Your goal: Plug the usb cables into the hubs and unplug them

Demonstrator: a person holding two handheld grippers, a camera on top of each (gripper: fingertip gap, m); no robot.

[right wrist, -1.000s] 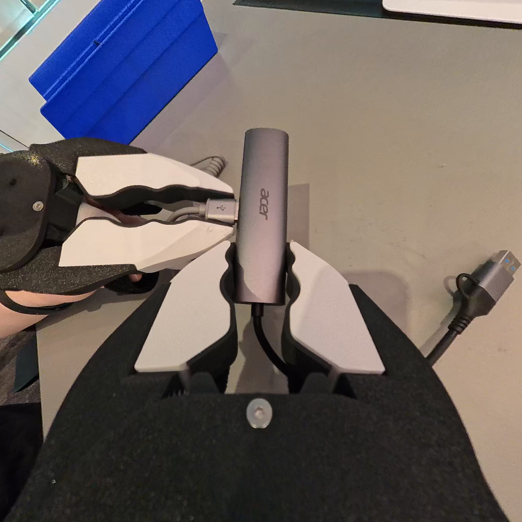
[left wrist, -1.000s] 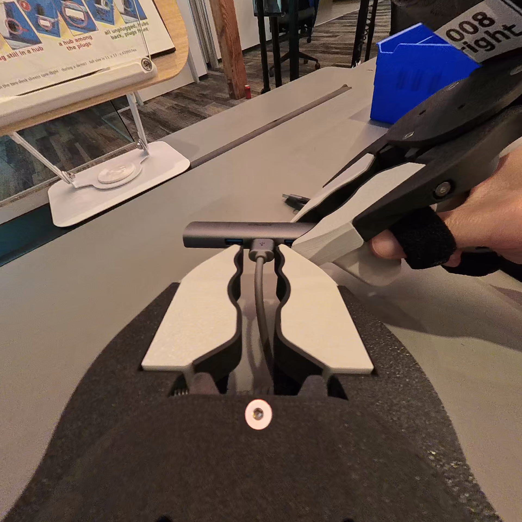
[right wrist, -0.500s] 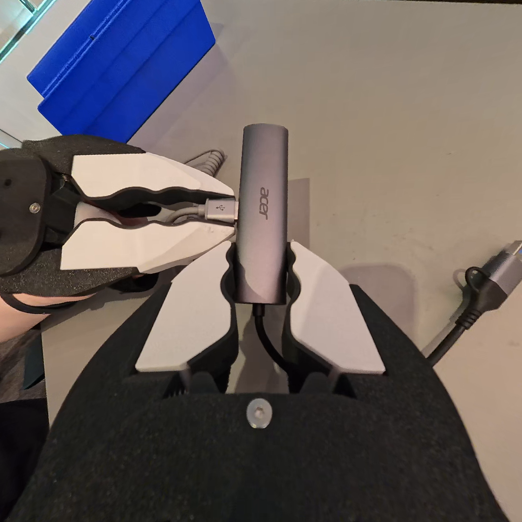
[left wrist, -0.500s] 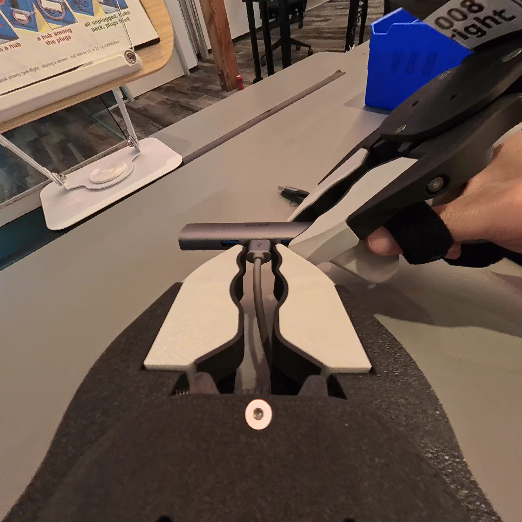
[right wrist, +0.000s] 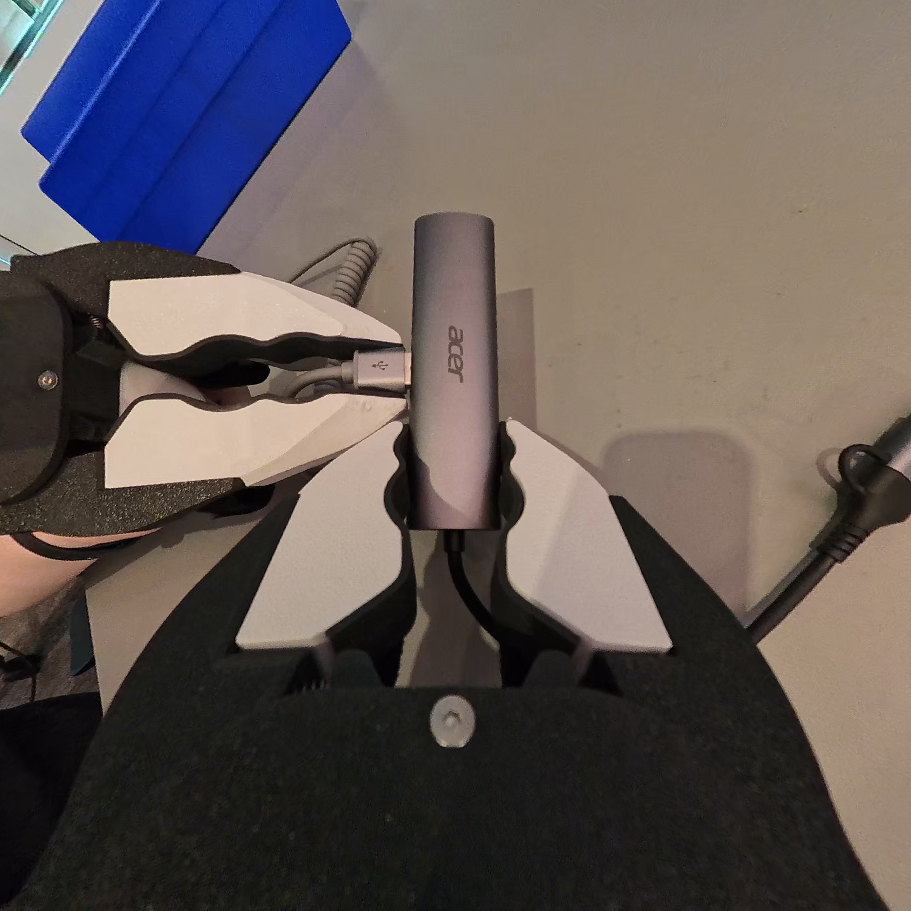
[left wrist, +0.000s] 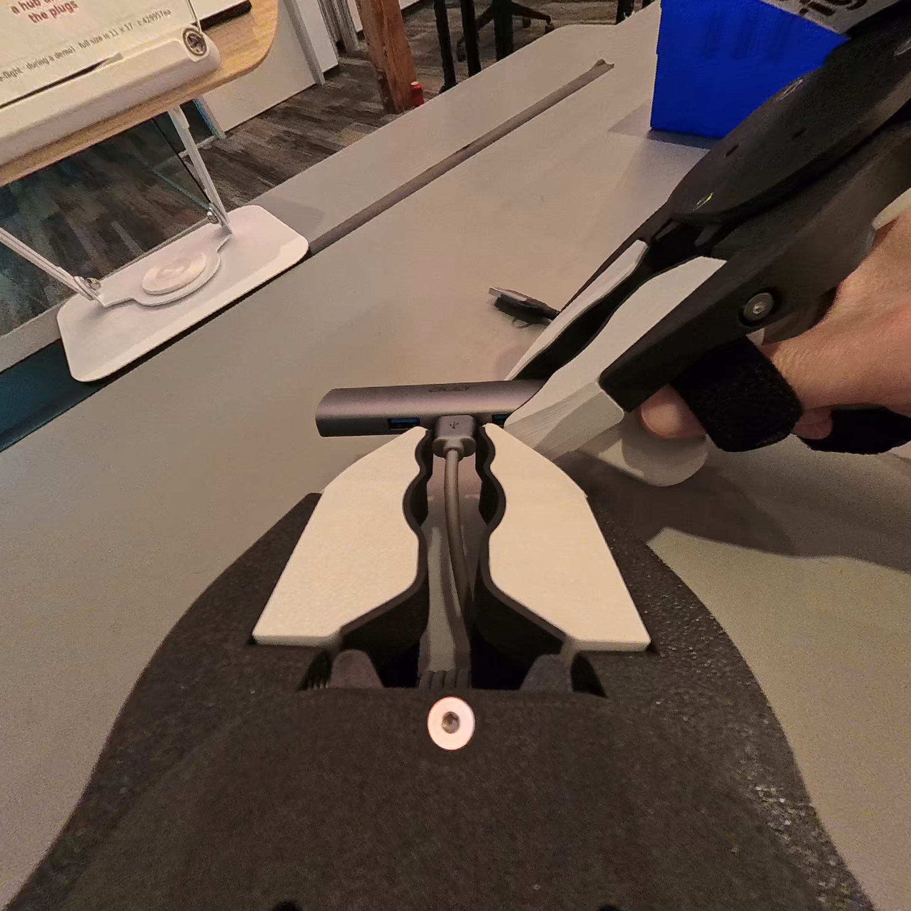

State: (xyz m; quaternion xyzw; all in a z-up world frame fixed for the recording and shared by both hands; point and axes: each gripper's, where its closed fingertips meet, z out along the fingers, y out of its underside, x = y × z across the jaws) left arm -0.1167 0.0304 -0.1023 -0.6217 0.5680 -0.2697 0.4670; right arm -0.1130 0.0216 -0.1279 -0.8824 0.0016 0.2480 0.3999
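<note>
A grey USB hub is clamped at its near end in my right gripper, which is shut on it. A silver USB plug sits in a side port of the hub. My left gripper comes in from the left, shut on that plug. In the left wrist view the hub lies crosswise, with the plug and its grey cable between the fingers of my left gripper. My right gripper holds the hub's right end. A hand grips its handle.
A blue bin stands at the back, also seen in the left wrist view. A white document stand is at far left. A dark loose plug on a black cable lies right of the hub. A coiled grey cable lies behind my left gripper. Less than 4 cm separates the two grippers' tips.
Both grippers have shifted slightly together with the hub and plug. The plug stays seated in the hub and both grips are unchanged.
</note>
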